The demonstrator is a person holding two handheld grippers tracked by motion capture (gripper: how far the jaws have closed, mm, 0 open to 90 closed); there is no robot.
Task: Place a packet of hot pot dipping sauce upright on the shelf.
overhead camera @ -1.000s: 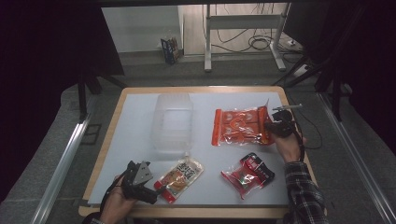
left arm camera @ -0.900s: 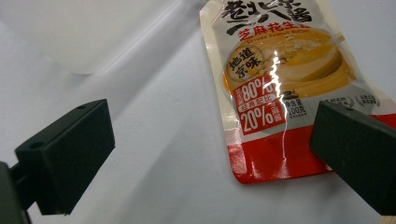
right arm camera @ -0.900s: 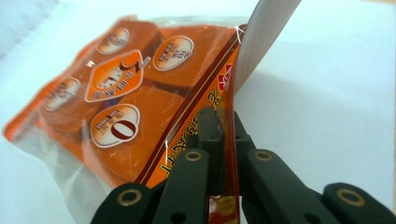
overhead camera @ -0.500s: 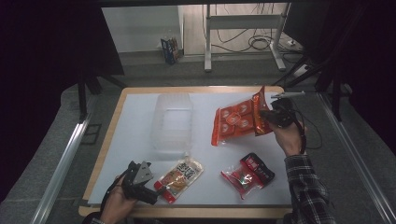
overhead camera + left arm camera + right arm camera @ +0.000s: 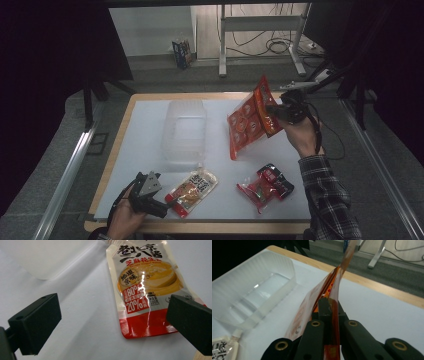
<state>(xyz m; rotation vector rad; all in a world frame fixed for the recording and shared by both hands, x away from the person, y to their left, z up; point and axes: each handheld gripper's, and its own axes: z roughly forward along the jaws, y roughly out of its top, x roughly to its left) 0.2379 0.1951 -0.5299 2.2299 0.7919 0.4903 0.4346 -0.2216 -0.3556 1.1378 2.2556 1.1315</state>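
Clamped tight on the edge of the orange snack packet (image 5: 248, 124), the right gripper (image 5: 276, 111) holds it up off the white table top (image 5: 320, 165), tilted, with its lower corner just above the surface or perhaps touching it (the high view does not settle which). From the right gripper view the two black jaws meet on the packet's thin film (image 5: 332, 315), which rises away from them toward the far wooden table edge. Down at the near left corner of the table, the left gripper (image 5: 165, 205) has its jaws spread wide and gripping nothing: in the left gripper view the sauce pouch (image 5: 147, 287) lies flat on the table ahead, its red bottom end just beside the right-hand jaw. A clear plastic tray (image 5: 184, 131) sits on the table between the two grippers, toward the far side. A red and black packet (image 5: 266, 185) lies flat near the front edge, below the lifted one.
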